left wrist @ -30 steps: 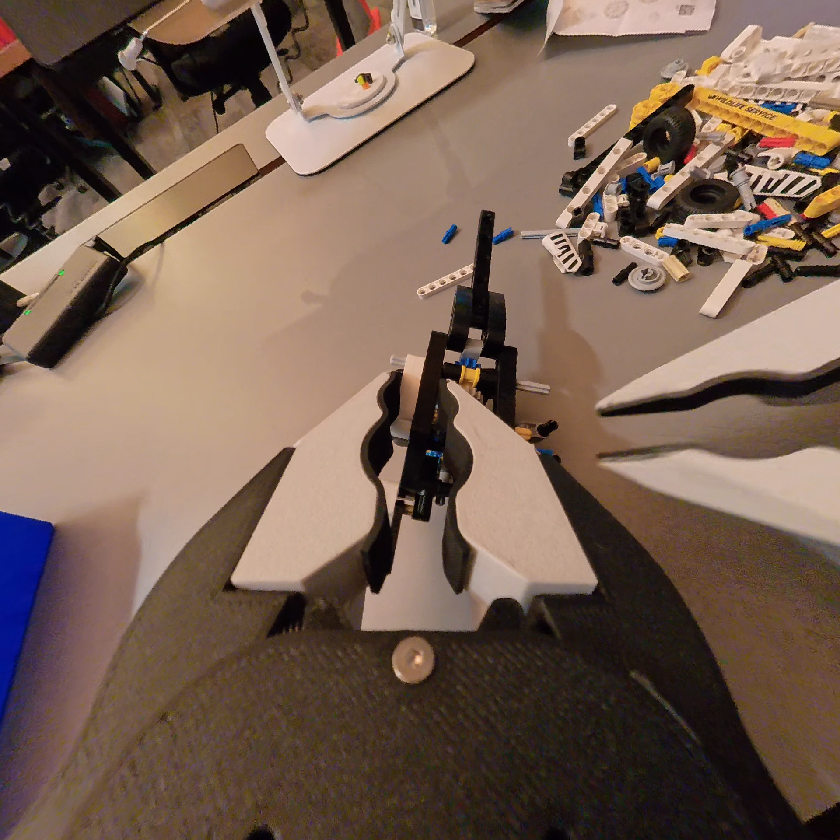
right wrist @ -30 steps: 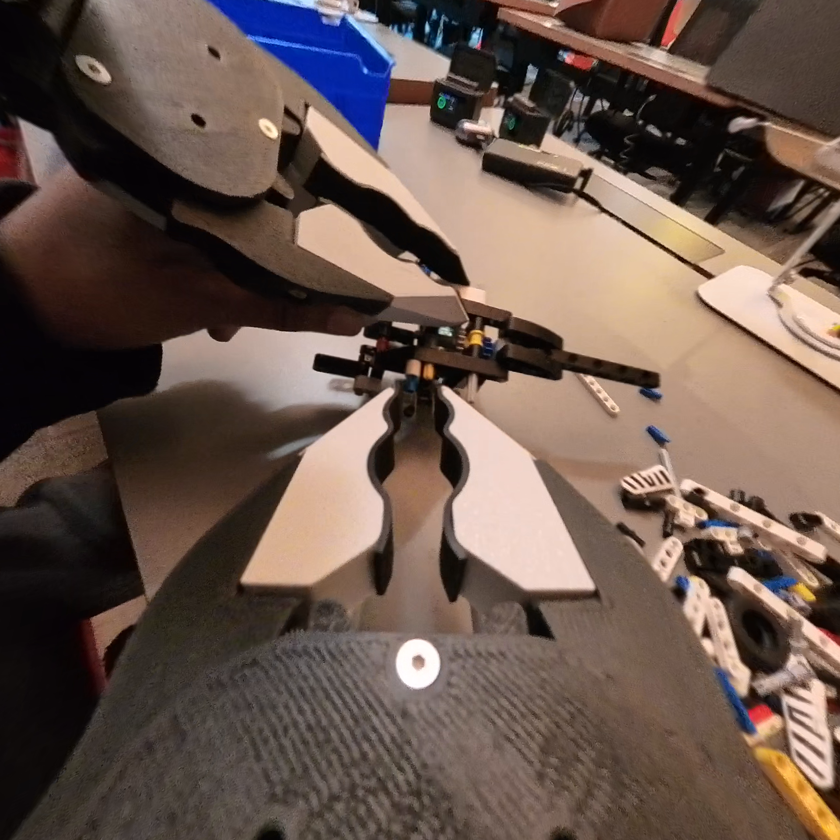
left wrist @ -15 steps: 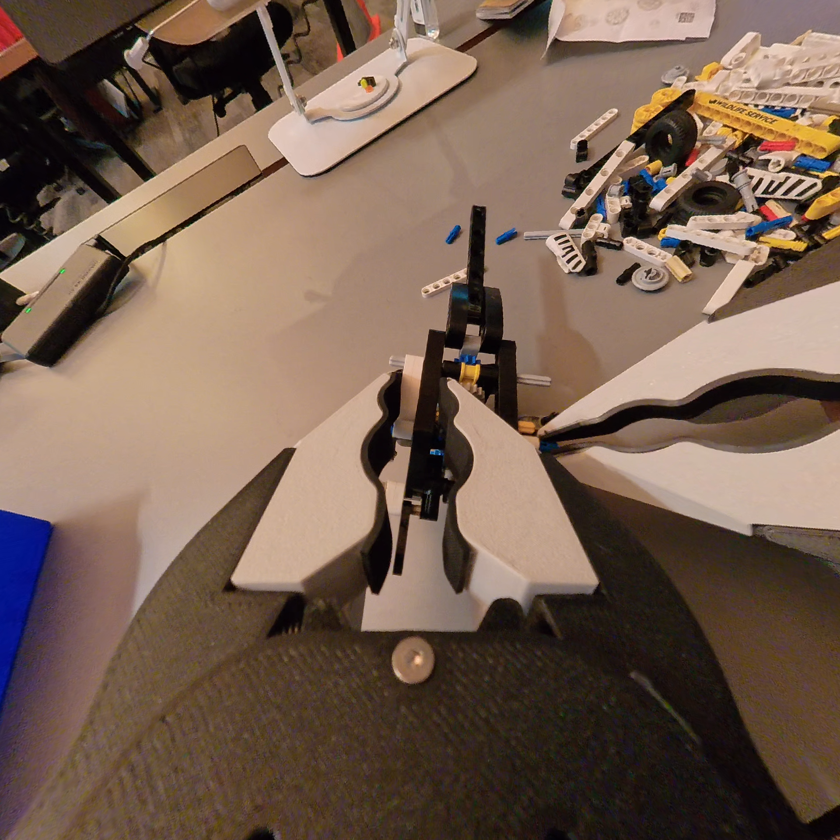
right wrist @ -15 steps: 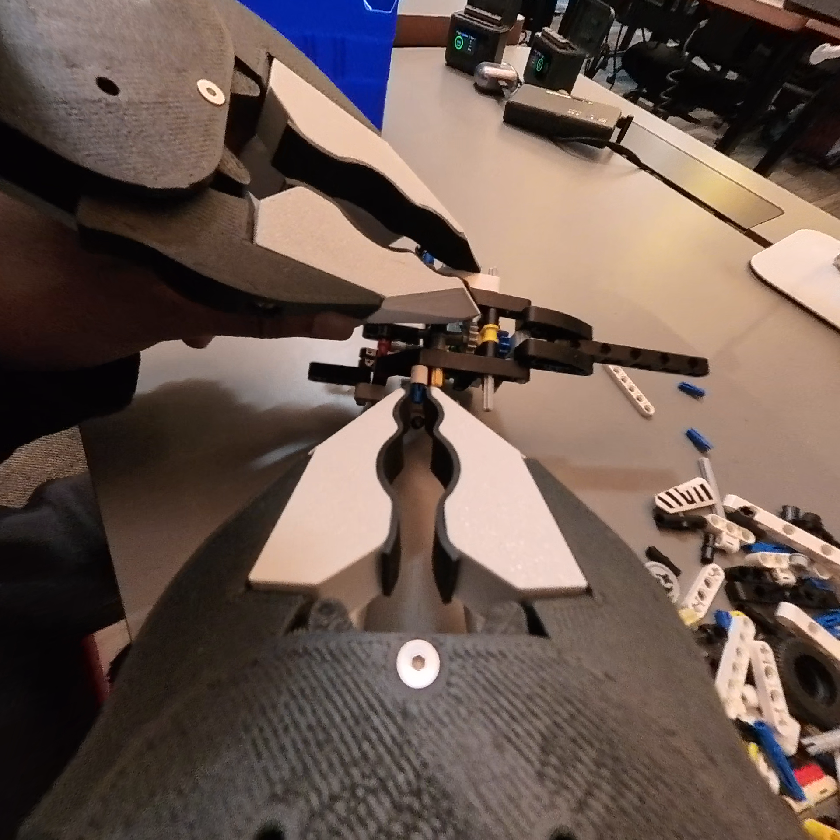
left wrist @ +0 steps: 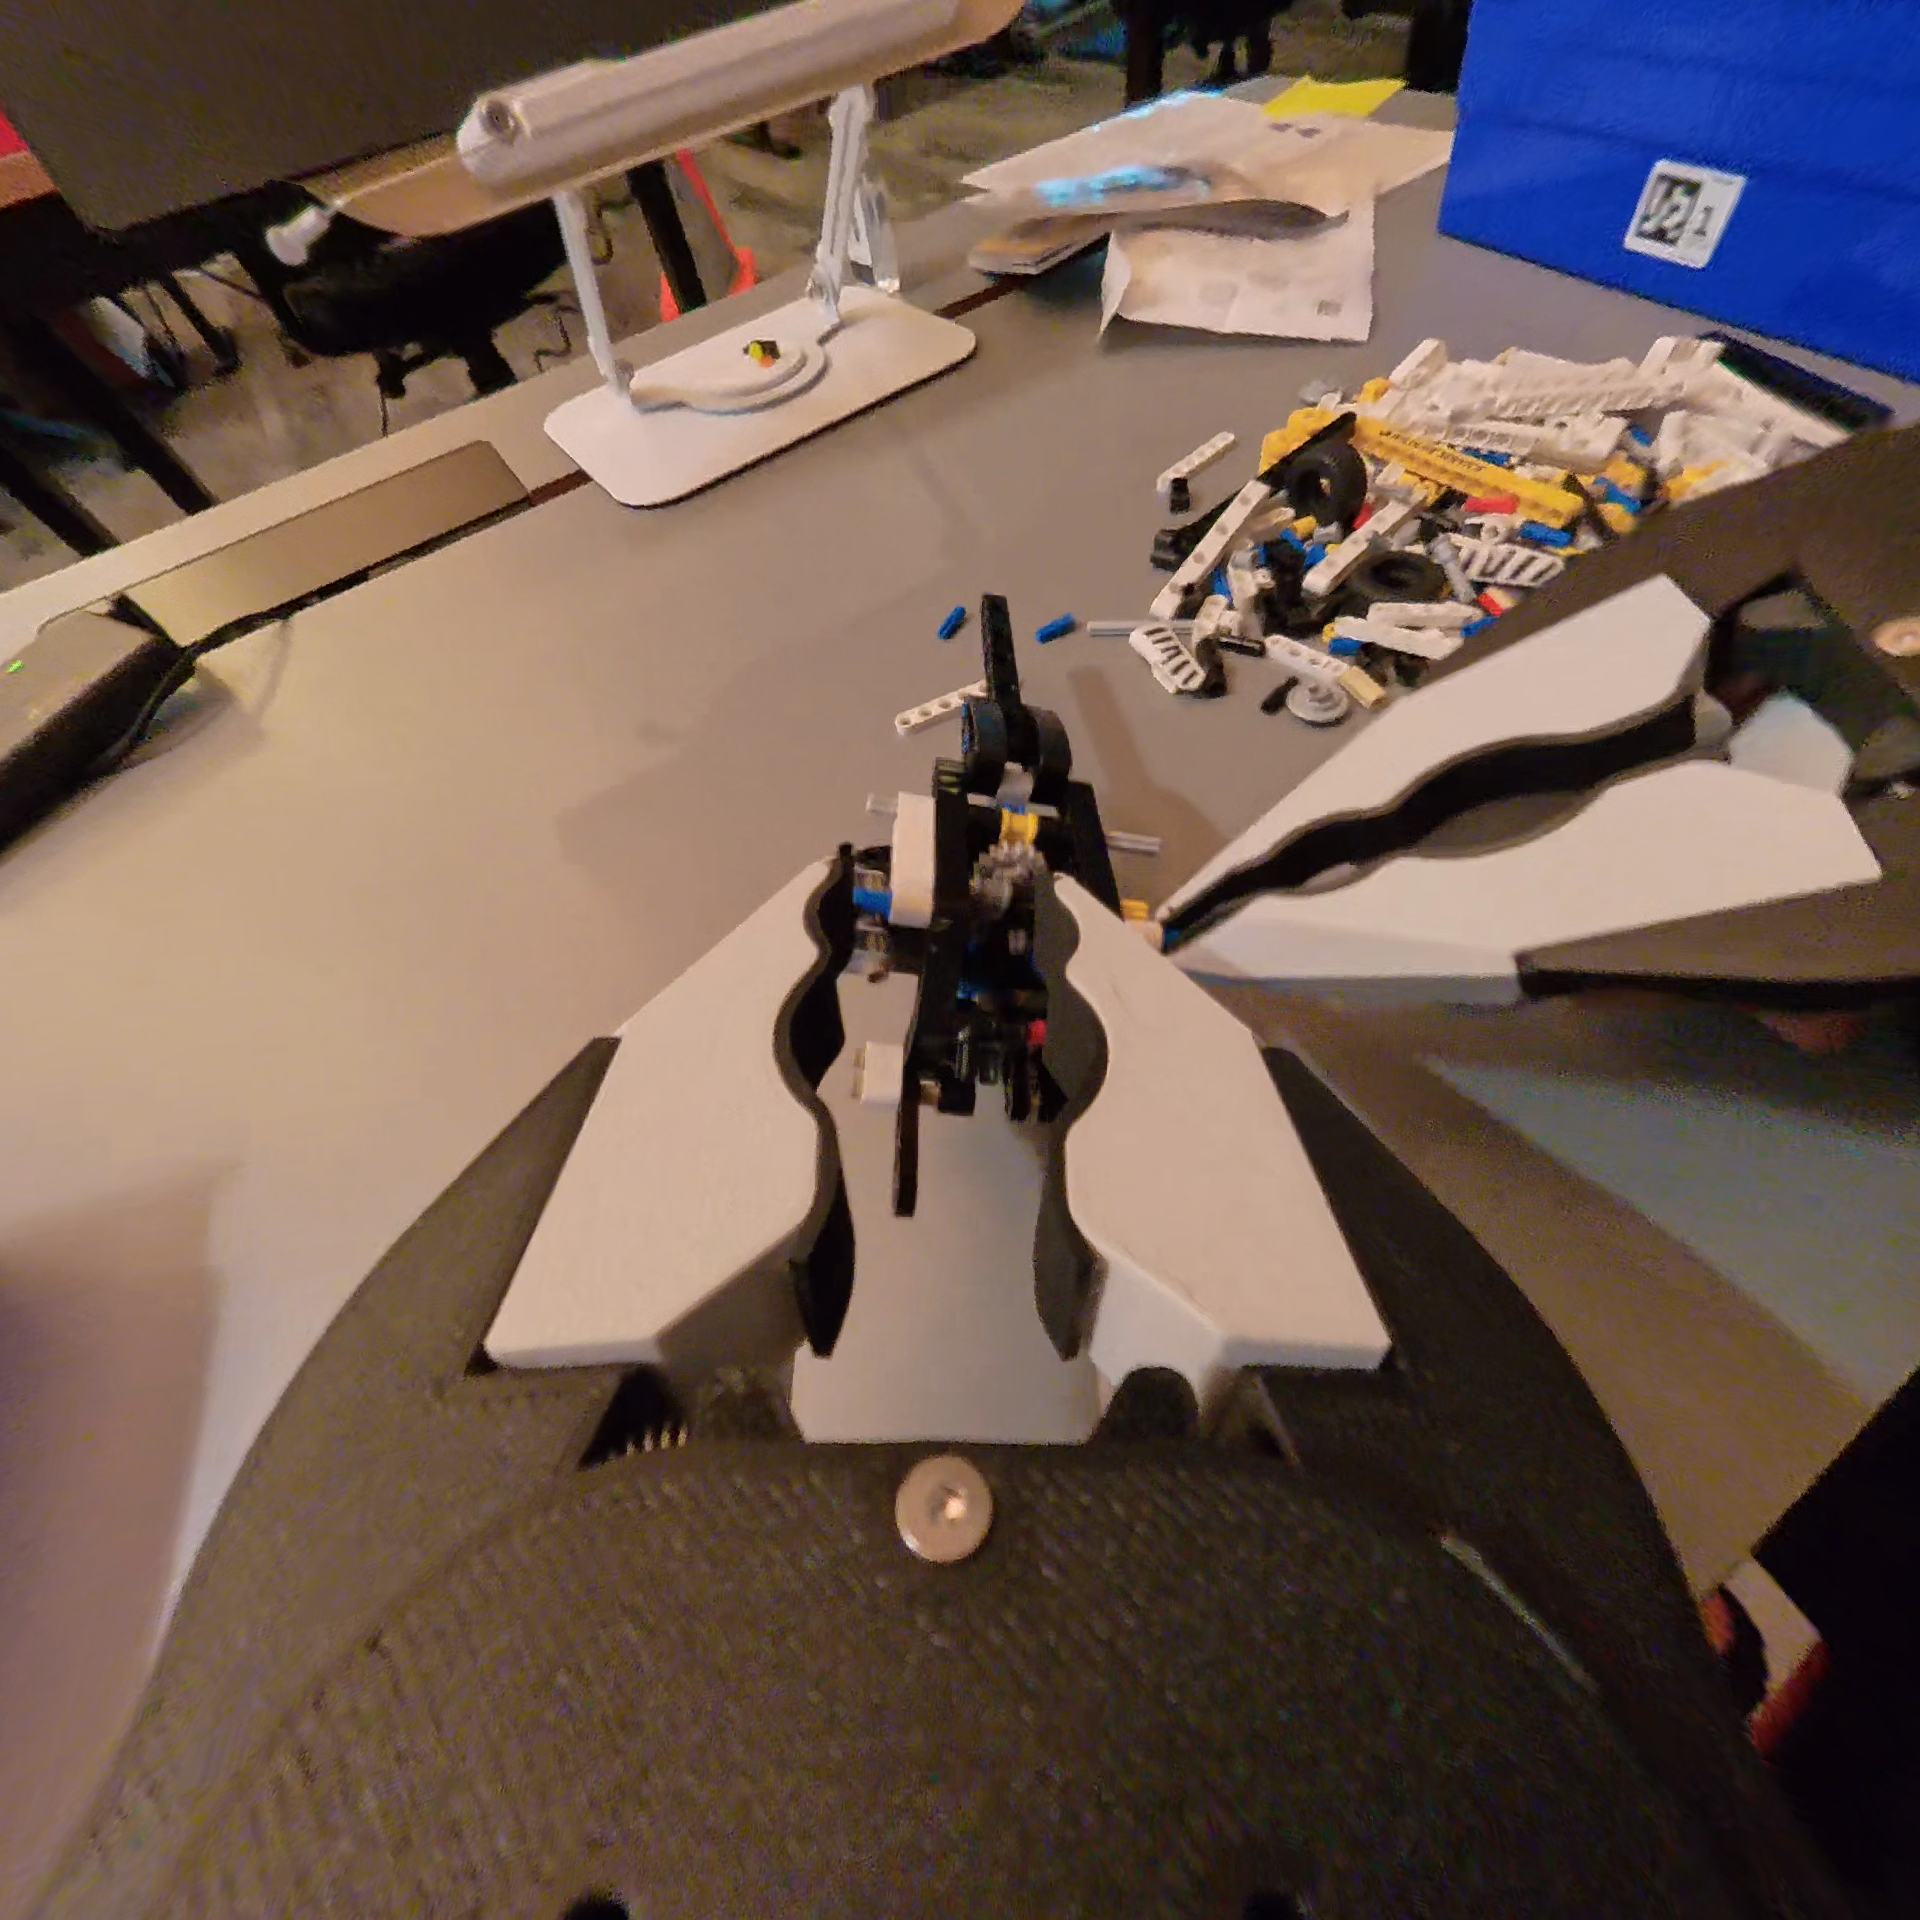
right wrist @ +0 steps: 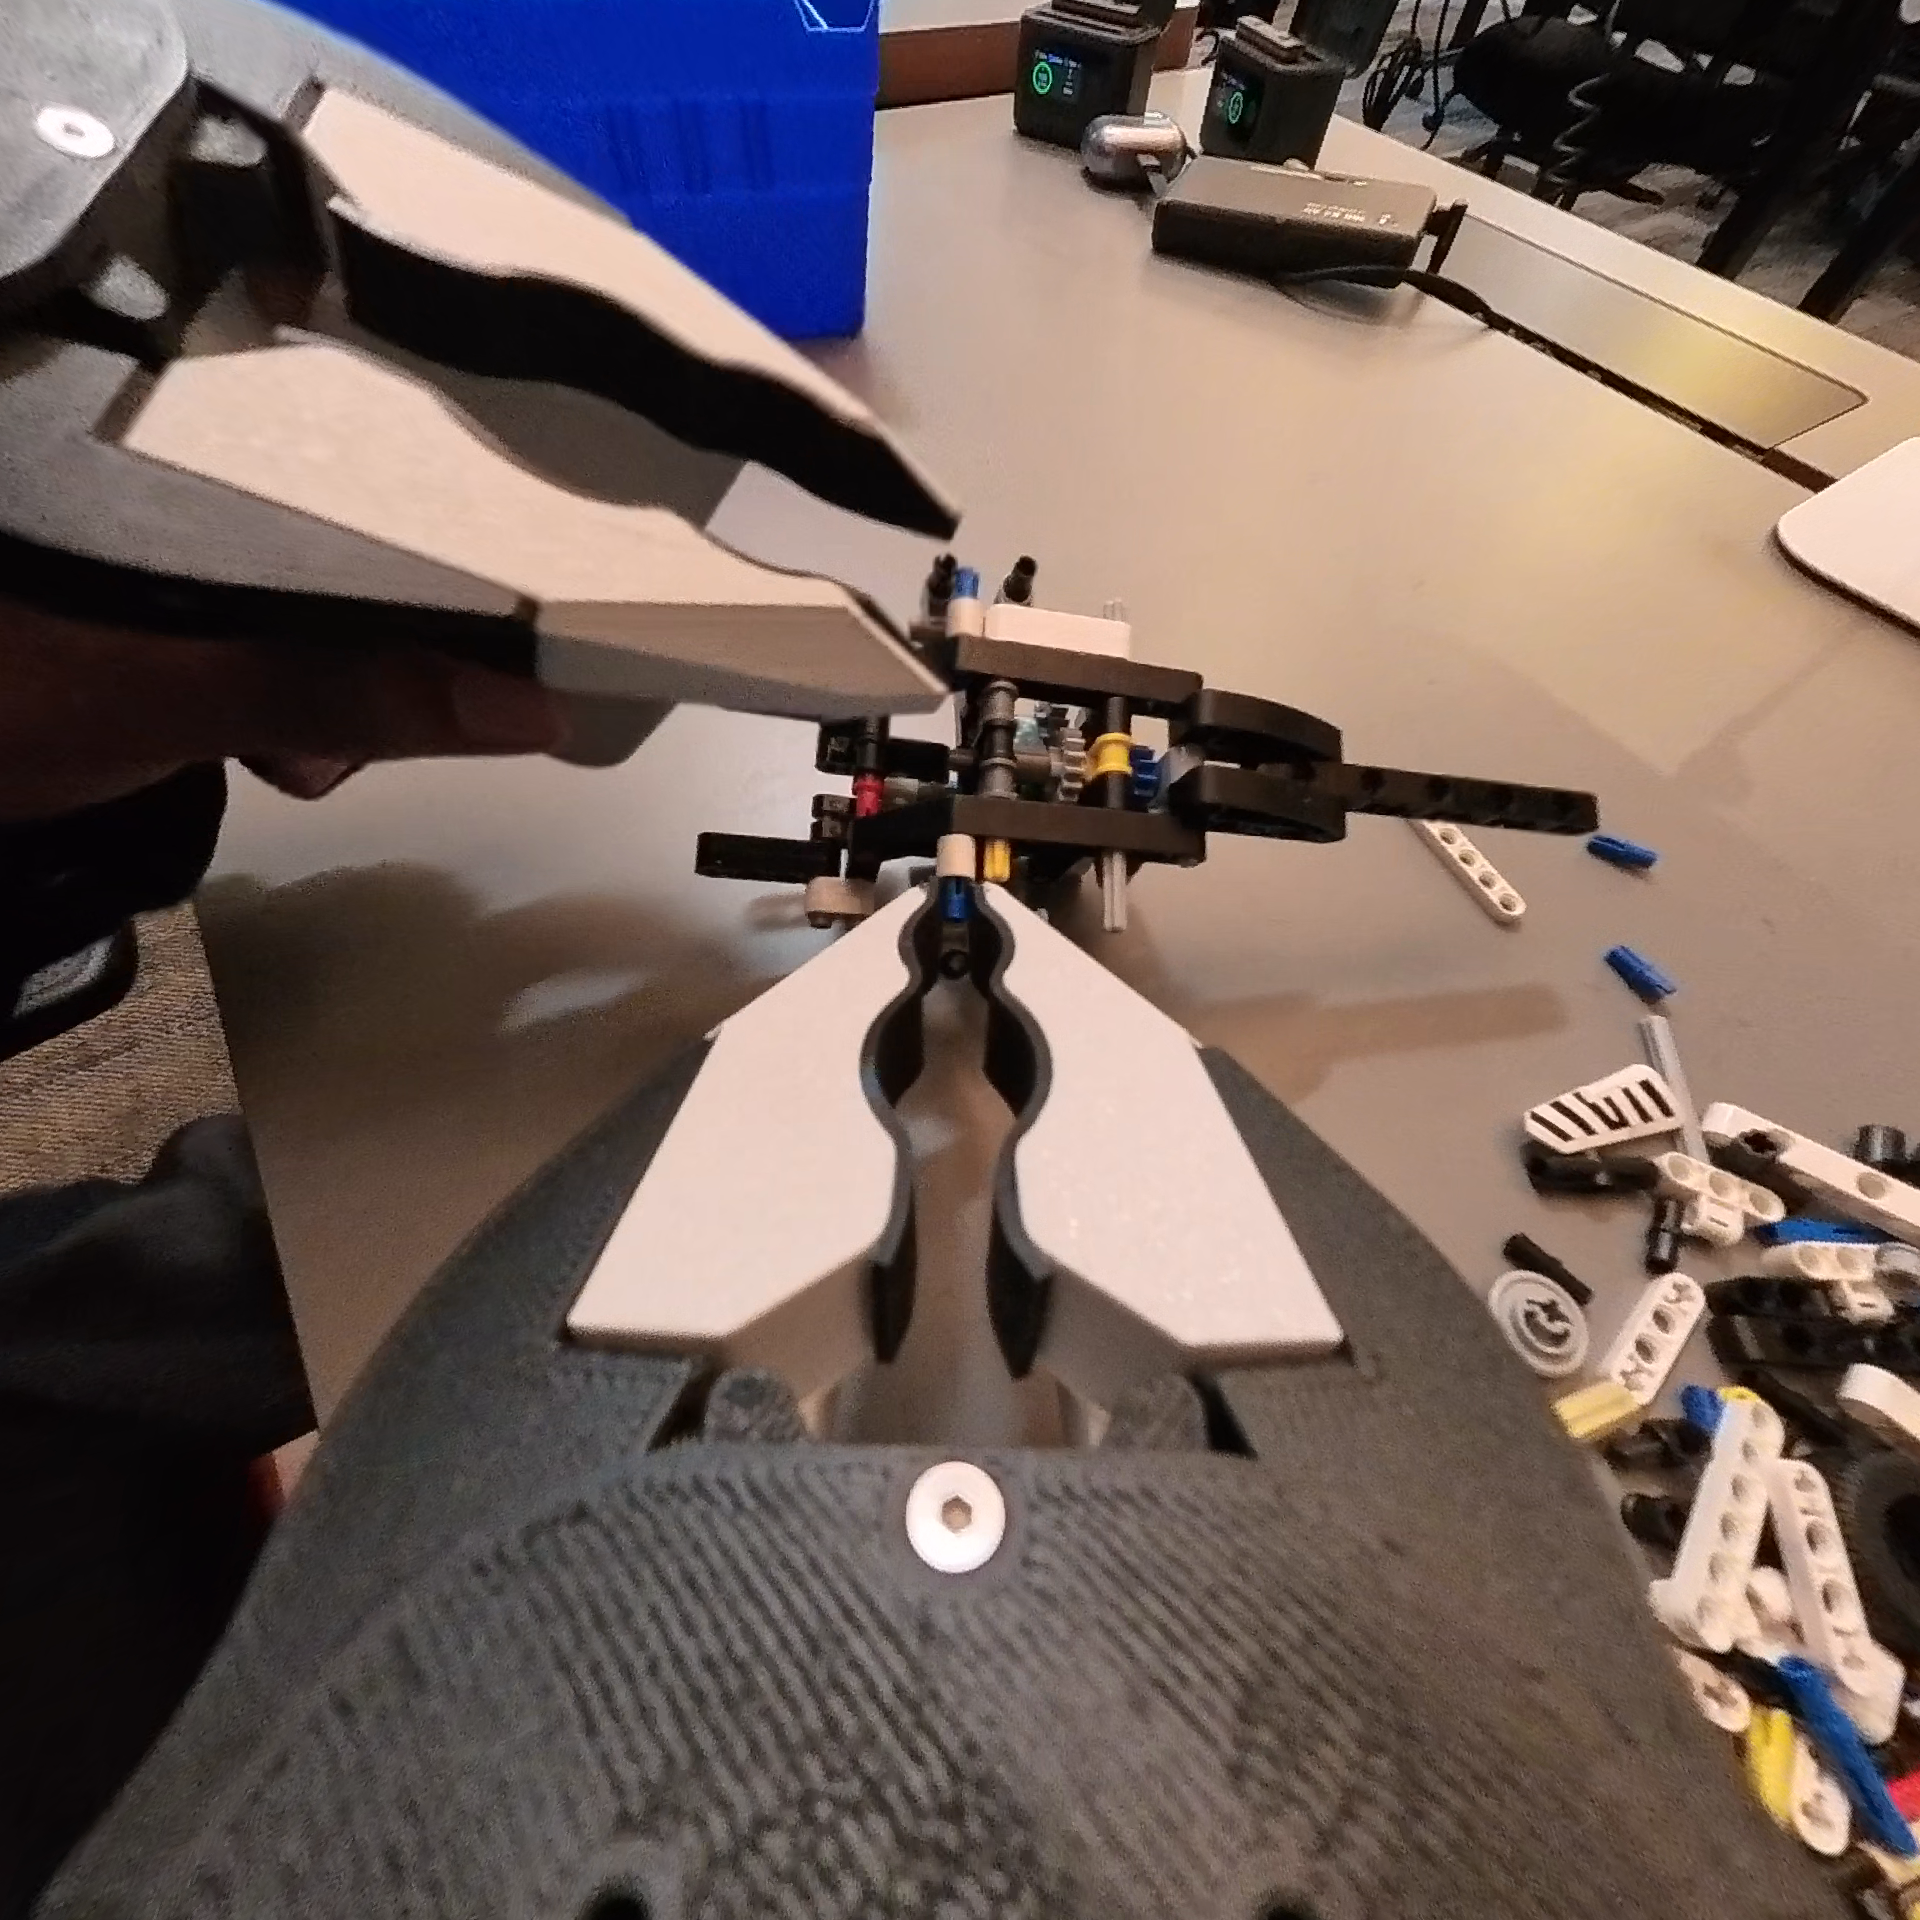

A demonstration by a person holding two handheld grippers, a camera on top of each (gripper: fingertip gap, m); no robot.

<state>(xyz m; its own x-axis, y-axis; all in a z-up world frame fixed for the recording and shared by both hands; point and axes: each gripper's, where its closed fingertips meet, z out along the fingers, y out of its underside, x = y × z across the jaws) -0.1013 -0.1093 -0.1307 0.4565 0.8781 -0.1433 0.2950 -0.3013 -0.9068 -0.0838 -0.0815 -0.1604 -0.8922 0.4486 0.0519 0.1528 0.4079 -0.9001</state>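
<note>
1. A black toy-brick assembly (right wrist: 1049, 758) with a yellow bush, a grey gear and a long black beam sticking out is up off the grey table (left wrist: 436, 831), between the two grippers.
2. The left gripper (left wrist: 951, 894) has its fingers parted around the back of the assembly. In its own view a gap shows between the left finger (left wrist: 727, 1039) and the bricks, so it looks open around them, though the picture is blurred and I cannot tell whether the right finger touches.
3. The right wrist view shows what the left view hides: the left gripper's lower finger lies against the top of the assembly and the upper finger stands clear above it.
4. The right gripper (right wrist: 956, 914) is closed, its tips pinching a small blue pin (right wrist: 951, 899) that sticks out under the assembly's side. In the left view this shows only as a blue speck at the tips.
5. Loose blue pins (right wrist: 1621, 852) and a white strip with holes (right wrist: 1475, 873) lie on the table just beyond.
6. A heap of white, black, yellow and blue bricks and tyres (left wrist: 1455, 540) lies to the right.
7. Only the left view shows the white desk lamp (left wrist: 748, 395), papers (left wrist: 1236, 270) and a labelled blue bin (left wrist: 1662, 145); only the right view shows the small black devices with lit screens (right wrist: 1070, 83).
</note>
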